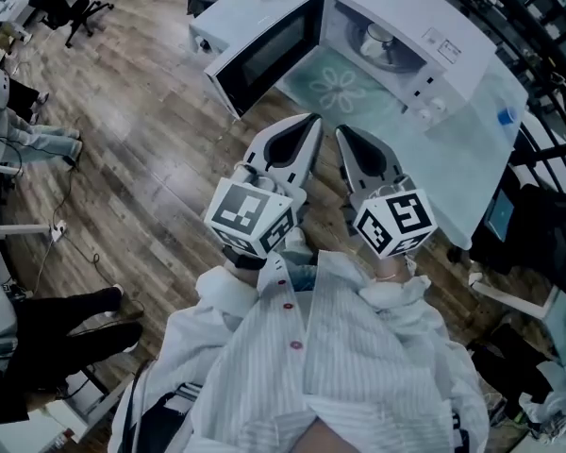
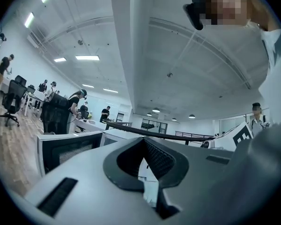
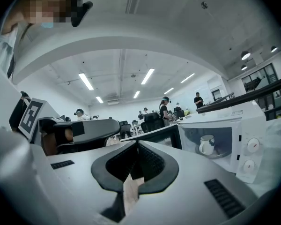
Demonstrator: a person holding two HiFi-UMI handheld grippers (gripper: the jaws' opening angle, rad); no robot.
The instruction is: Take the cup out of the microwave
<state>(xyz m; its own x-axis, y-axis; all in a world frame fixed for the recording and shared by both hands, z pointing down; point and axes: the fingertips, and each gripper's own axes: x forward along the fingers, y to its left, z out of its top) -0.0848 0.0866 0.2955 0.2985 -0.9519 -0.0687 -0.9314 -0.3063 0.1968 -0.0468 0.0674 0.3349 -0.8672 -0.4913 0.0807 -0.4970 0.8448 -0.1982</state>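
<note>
Head view, one cup (image 1: 377, 39), one open microwave (image 1: 450, 53)

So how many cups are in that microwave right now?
1. A white cup stands upright near the middle of the open microwave. No other cup shows, though parts of the inside are out of sight, so one could be hidden.

Microwave (image 1: 432, 28) door (image 1: 264, 57) open, cup (image 1: 377, 40) inside; left gripper (image 1: 310, 119), right gripper (image 1: 343, 131) closed nearby.
</note>
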